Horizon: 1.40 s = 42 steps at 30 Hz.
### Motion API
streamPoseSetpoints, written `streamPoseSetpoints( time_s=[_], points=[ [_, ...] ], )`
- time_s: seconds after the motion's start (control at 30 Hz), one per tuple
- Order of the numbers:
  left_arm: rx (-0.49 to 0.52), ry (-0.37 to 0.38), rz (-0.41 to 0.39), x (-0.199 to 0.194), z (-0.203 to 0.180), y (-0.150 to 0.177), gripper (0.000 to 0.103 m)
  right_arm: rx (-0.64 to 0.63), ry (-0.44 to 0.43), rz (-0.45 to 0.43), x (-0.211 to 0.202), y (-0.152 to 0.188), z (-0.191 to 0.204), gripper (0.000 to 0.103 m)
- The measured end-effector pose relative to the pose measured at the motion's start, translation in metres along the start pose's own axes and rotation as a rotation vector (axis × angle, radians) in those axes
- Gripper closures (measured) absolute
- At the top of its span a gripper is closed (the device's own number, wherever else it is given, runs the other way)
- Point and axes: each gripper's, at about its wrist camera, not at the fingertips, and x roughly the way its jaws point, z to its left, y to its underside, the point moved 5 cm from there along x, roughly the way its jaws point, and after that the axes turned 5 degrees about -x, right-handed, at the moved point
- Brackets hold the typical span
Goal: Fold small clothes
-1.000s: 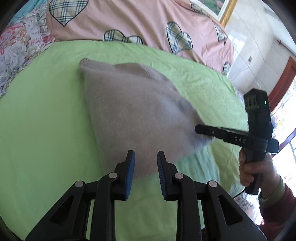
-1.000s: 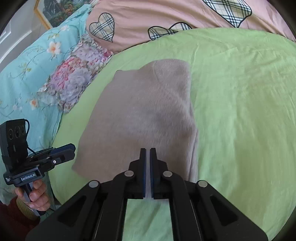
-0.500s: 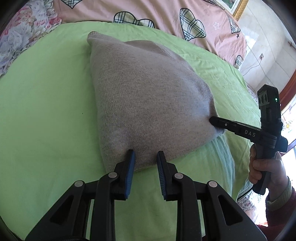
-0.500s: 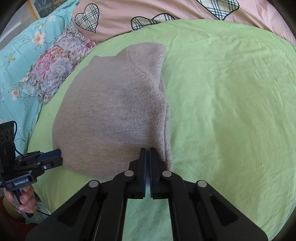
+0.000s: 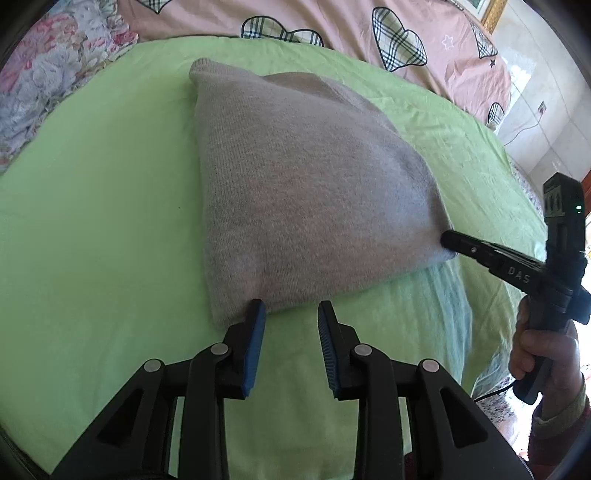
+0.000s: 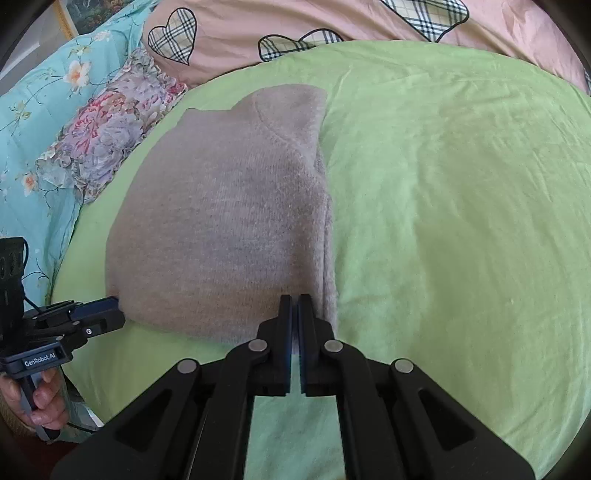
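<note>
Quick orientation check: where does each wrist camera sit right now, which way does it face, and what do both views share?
Left wrist: sits on the left tool, faces down and forward over the sweater's near edge; fingers apart, nothing between them; right tool and hand show at right.
Right wrist: sits on the right tool, faces down at the sweater; fingers shut on its hem; left tool and hand show at left.
Shared: sweater, green sheet, pink heart-print quilt.
</note>
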Motion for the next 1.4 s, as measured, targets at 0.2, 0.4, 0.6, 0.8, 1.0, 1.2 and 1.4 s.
streamPoseSetpoints(
  time_s=[0.2,0.4,0.6,0.8,1.0,1.2,1.4],
  points=[
    [0.037,-0.141,-0.038,-0.024,-0.002,0.009,0.052,0.003,-0.012,-0.063,-0.037,0.010,0.019,0.098],
    [0.025,-0.206,-0.064,-0.036,0.008,0.018,0.047,0.005,-0.068,-0.073,-0.046,0.027,0.036,0.097],
    [0.021,-0.237,-0.083,-0.044,0.018,0.029,0.043,0.003,-0.092,-0.084,-0.050,0.038,0.046,0.085],
    [0.008,-0.256,-0.098,-0.046,0.024,0.025,0.034,0.007,-0.121,-0.125,-0.054,0.036,0.050,0.046],
    [0.020,-0.309,-0.115,-0.049,0.023,0.027,0.020,-0.046,-0.081,-0.098,-0.052,0.040,0.060,0.034],
    [0.026,-0.353,-0.098,-0.047,0.027,0.031,0.019,-0.092,-0.031,-0.078,-0.054,0.042,0.065,0.020],
    [0.020,-0.347,-0.113,-0.054,0.034,0.038,0.018,-0.139,-0.018,-0.041,-0.062,0.056,0.064,0.017]
  ],
)
